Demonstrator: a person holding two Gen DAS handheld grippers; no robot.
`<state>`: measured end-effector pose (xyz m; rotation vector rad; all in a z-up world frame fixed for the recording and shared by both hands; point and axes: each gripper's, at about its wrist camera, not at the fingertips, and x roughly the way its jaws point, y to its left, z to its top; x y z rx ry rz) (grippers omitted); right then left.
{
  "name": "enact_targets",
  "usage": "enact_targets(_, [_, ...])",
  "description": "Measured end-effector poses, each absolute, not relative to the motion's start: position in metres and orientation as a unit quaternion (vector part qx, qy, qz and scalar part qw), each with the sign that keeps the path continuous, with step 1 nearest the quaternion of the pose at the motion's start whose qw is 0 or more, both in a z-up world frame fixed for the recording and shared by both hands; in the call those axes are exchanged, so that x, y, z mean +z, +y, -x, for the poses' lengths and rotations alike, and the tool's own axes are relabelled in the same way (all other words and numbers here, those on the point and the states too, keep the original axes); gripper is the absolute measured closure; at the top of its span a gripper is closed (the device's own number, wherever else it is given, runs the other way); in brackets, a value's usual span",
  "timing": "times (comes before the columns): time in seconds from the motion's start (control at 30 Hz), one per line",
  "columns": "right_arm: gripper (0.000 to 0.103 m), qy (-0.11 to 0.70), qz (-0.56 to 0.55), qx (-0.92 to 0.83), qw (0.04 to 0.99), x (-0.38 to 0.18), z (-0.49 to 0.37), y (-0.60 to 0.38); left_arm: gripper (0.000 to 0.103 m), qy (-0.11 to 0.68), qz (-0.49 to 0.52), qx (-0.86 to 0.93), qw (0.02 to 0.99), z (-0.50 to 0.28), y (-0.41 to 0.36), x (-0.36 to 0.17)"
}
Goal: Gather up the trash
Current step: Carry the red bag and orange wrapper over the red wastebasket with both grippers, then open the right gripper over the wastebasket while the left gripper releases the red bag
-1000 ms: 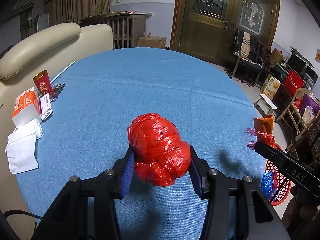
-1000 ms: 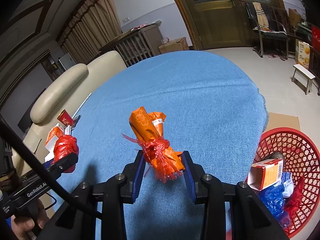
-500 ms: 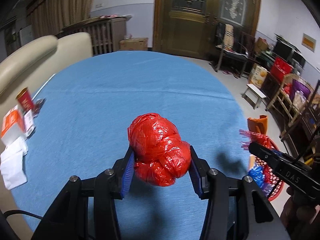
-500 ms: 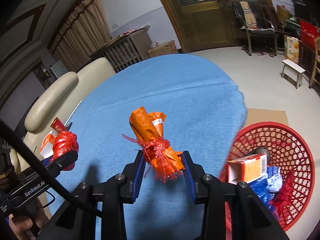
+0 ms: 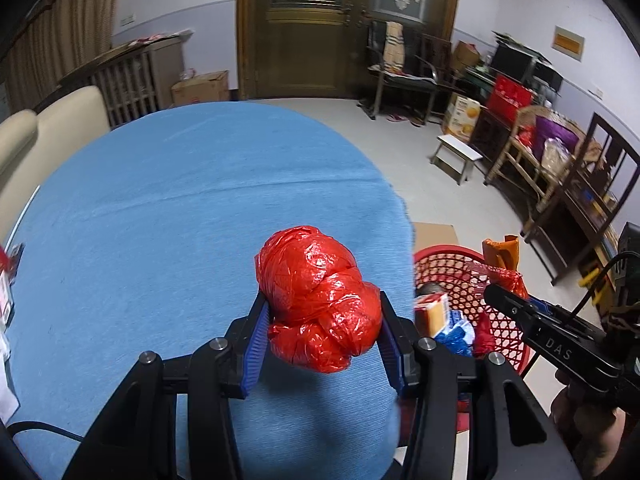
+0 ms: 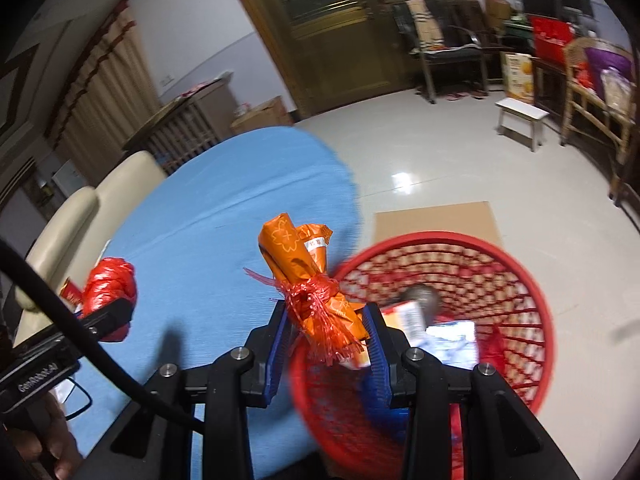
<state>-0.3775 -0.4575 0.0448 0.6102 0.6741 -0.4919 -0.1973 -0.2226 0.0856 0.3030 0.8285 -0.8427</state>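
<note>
Left gripper (image 5: pixel 322 320) is clamped on a crumpled red plastic bag (image 5: pixel 318 300); both blue pads press its sides and the wad bulges up and forward past my fingertips. Beneath this gripper lies the blue tablecloth (image 5: pixel 160 208), with its right-hand edge just to the right of the load. Beyond that edge, to the right of and lower than the left gripper, stands the red mesh basket (image 5: pixel 460 280) on the floor. It already holds an orange-and-white carton (image 5: pixel 434 310) and a blue wrapper (image 5: pixel 456 332).

Right gripper (image 6: pixel 330 332) is closed tight on an orange wrapper bundle (image 6: pixel 304 256) tied about its middle with red fringed netting (image 6: pixel 316 304). The bundle's rolled end sticks up and forward from between the pads. This gripper hangs over the near-left rim of the basket (image 6: pixel 532 280), with the basket's open mouth directly ahead and to the right of my fingers; the table edge sits to the left. The picture here is blurred, so finer contents of the basket are not legible.

From the right wrist view, the left gripper with its red bag (image 6: pixel 108 284) appears at the far left, over the cloth. From the left wrist view, the right gripper's black body (image 5: pixel 560 344) shows at the right, beside the basket, with a hand (image 5: pixel 588 428) below it.

A flat cardboard sheet (image 6: pixel 436 220) lies on the floor just behind the basket.
</note>
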Motion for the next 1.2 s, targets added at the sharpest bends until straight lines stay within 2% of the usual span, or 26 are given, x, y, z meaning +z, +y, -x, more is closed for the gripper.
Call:
enact_targets(0.6, [0.064, 0.342, -0.288, -0.299, 0.843, 0.024, 0.425, -0.496, 0.052, 0.397, -0.175, -0.440, 0.786, 0.236, -0.283, 0.082])
enact_targets(1.2, [0.063, 0.352, -0.311, -0.317, 0.824, 0.008, 0.440, -0.514, 0.052, 0.396, -0.192, -0.458, 0.772, 0.254, -0.306, 0.079])
